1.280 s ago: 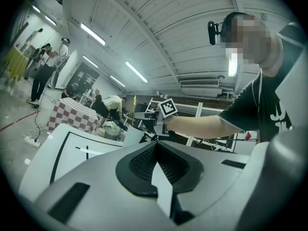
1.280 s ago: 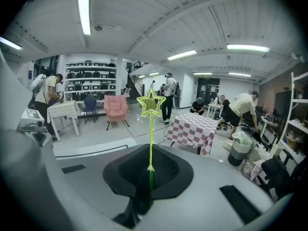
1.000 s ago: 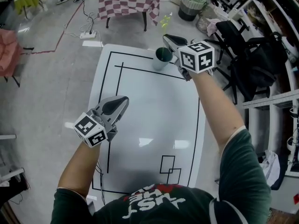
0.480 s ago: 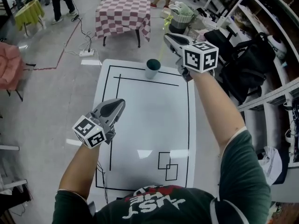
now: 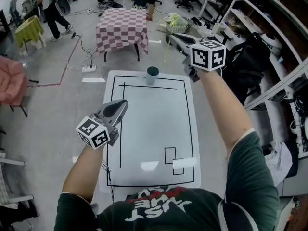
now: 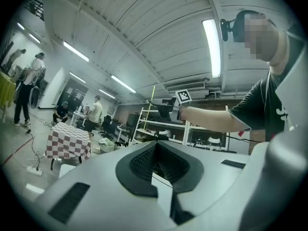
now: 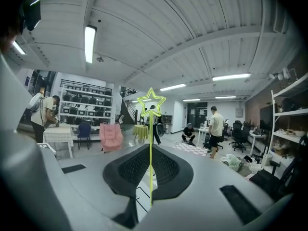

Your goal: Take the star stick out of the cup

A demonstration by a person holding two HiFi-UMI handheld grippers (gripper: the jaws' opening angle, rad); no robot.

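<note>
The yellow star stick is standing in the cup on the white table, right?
Not quite. The star stick is not in the cup; the right gripper has it pinched between its jaws, as the right gripper view shows. The cup alone stands on the white table.

This is a big shared lab or workshop hall. It has a bare concrete floor (image 5: 62,109), a power strip (image 5: 88,69) beyond the white table's (image 5: 144,129) far left corner and metal shelves (image 5: 269,18) along its right side. Tube lights (image 7: 90,42), office chairs (image 7: 237,131) and people (image 7: 216,126) at desks also show it.
</note>
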